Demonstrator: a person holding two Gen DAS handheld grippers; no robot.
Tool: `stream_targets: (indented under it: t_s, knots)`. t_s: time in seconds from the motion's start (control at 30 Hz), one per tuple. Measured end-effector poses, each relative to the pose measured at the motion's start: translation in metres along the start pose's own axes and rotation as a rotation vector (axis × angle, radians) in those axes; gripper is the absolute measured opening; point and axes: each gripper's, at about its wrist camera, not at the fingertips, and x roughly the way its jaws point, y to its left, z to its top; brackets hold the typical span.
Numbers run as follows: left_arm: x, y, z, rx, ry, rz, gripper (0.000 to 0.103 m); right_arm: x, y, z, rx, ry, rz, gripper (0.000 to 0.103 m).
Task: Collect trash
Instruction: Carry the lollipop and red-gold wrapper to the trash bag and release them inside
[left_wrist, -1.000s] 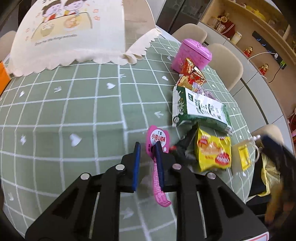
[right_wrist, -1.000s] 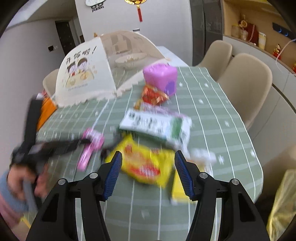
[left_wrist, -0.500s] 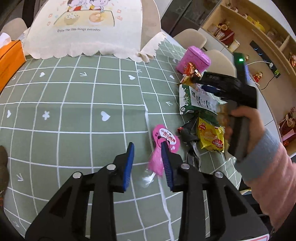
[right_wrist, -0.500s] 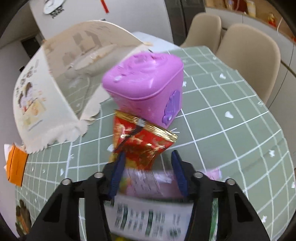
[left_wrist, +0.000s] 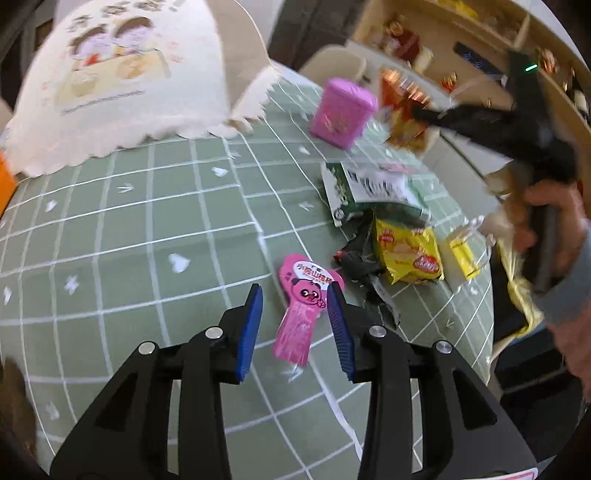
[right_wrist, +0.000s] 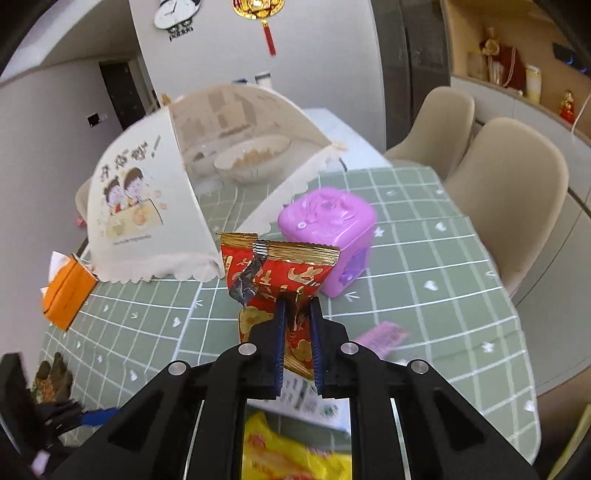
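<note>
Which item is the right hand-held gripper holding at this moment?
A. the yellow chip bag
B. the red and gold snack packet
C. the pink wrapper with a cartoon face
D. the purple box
B: in the right wrist view the right hand-held gripper has its blue fingers closed on the red and gold snack packet, lifted in front of the purple box.

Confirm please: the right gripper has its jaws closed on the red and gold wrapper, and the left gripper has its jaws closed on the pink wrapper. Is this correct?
Not quite. The left wrist view shows the left gripper with its jaws open, and the pink wrapper lying loose on the tablecloth between them. The rest holds: the right gripper is closed on the red and gold wrapper.
</note>
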Motion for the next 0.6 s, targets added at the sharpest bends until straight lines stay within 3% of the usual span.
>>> stream_targets:
  t_s: [0.17, 0.23, 0.27, 0.3, 0.4, 0.6]
  knots:
    - [0.034, -0.004, 0.006, -0.015, 0.112, 0.027, 0.035, -0.035, -0.016, -0.012, 0.012, -0.01, 0.002, 0.013]
    - [0.037, -0.009, 0.005, -0.023, 0.103, 0.034, 0.035, -0.049, -0.023, -0.02, 0.01, -0.012, -0.003, 0.013]
    - [0.038, -0.012, 0.005, -0.03, 0.102, 0.042, 0.031, -0.054, -0.026, -0.024, 0.012, -0.012, -0.004, 0.013]
    - [0.038, -0.015, 0.006, -0.036, 0.098, 0.044, 0.019, -0.062, -0.032, -0.029, 0.018, -0.012, -0.003, 0.013]
    - [0.034, -0.027, 0.008, -0.05, 0.09, 0.048, 0.009, -0.079, -0.043, -0.041, 0.025, -0.011, 0.001, 0.013]
    - [0.011, -0.063, 0.014, -0.023, 0.014, 0.092, 0.008, -0.11, -0.058, -0.057, 0.004, -0.012, 0.025, 0.013]
